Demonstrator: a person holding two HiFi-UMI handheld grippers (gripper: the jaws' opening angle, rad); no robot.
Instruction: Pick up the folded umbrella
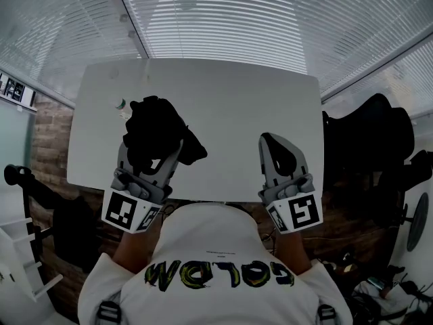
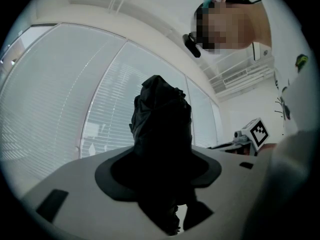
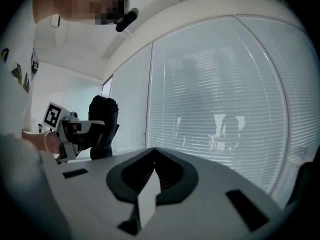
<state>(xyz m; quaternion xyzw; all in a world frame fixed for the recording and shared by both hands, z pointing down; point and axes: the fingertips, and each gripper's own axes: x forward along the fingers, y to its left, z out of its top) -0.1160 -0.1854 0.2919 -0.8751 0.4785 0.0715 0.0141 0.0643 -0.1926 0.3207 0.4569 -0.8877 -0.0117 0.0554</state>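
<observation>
The left gripper (image 1: 150, 161) is clamped on the black folded umbrella (image 1: 157, 128), its jaws held apart by the bundle of cloth. In the left gripper view the umbrella stands upright between them and rises well above them against the blinds (image 1: 223, 19). In the head view it lies at 9 o'clock from the middle of the white table (image 1: 230, 93), over the near edge; whether it is off the tabletop cannot be told. The right gripper (image 1: 270, 144) is at 4 o'clock from the table's middle, well apart from the umbrella, its jaws together with nothing between them. A black chair (image 1: 369, 134) stands off the table at 3 o'clock.
</observation>
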